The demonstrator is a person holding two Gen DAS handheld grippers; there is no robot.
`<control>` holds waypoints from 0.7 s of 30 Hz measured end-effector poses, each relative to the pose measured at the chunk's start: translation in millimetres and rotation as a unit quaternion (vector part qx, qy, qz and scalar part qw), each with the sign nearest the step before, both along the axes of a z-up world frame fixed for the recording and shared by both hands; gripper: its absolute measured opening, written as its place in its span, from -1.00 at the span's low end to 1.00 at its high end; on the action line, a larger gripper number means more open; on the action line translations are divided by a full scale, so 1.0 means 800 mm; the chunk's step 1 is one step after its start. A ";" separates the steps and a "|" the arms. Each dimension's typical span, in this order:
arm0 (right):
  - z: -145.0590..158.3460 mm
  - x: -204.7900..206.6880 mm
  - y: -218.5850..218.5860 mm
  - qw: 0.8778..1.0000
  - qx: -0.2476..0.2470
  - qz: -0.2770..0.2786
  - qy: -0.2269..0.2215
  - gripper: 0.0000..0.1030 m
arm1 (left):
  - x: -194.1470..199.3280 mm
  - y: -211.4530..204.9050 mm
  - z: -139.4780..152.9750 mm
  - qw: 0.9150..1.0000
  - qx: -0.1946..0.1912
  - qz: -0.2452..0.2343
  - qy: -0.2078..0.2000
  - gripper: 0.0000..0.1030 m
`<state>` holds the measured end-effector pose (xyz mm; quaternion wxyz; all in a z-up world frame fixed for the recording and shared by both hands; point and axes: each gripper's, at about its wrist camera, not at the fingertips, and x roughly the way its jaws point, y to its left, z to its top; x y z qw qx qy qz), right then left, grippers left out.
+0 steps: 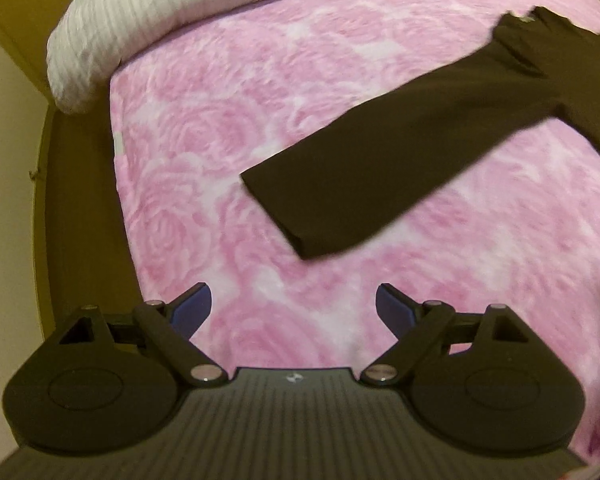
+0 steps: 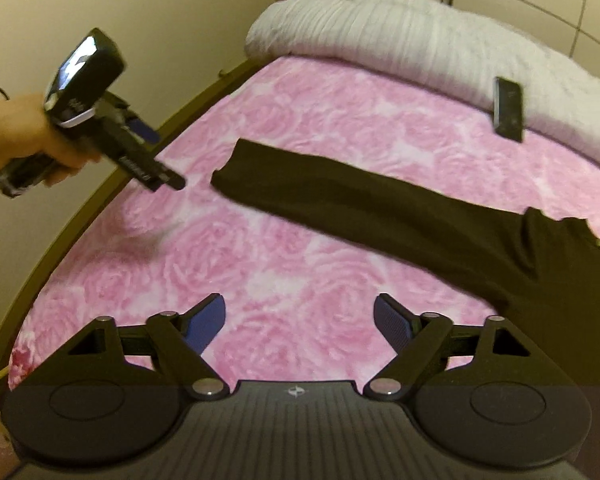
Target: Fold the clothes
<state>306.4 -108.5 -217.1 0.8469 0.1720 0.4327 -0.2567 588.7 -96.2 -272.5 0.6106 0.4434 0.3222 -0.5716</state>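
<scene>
Sleeve (image 1: 364,184) flat on blanket (image 1: 204,144), cuff end toward left gripper (image 1: 294,308); rest of shirt (image 2: 560,272) off to right. Both wide, empty, right gripper (image 2: 300,318) included. Best to pinch cuff corner low, lift little, fold across body

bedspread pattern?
Pink bedspread with a rose print; clearest in the left wrist view.

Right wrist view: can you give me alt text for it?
A dark long-sleeved garment lies spread on a pink rose-patterned bedspread, one sleeve stretched toward the left claw, held in a hand. The right claw hangs open above bare bedspread. A white duvet and a small dark object lie behind.
</scene>
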 end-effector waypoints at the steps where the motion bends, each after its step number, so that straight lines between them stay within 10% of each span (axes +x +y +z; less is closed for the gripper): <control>1: 0.005 -0.007 0.005 1.000 -0.004 -0.005 -0.004 0.38 | -0.007 0.006 0.007 1.000 -0.002 -0.004 -0.003 0.69; 8: 0.037 -0.044 0.046 0.999 -0.015 -0.036 -0.015 -0.39 | -0.048 0.047 0.043 0.999 -0.007 -0.033 -0.007 0.70; 21: 0.035 0.001 0.100 0.995 -0.010 -0.100 -0.020 -0.57 | 0.010 0.058 0.060 0.992 -0.022 -0.123 -0.016 0.70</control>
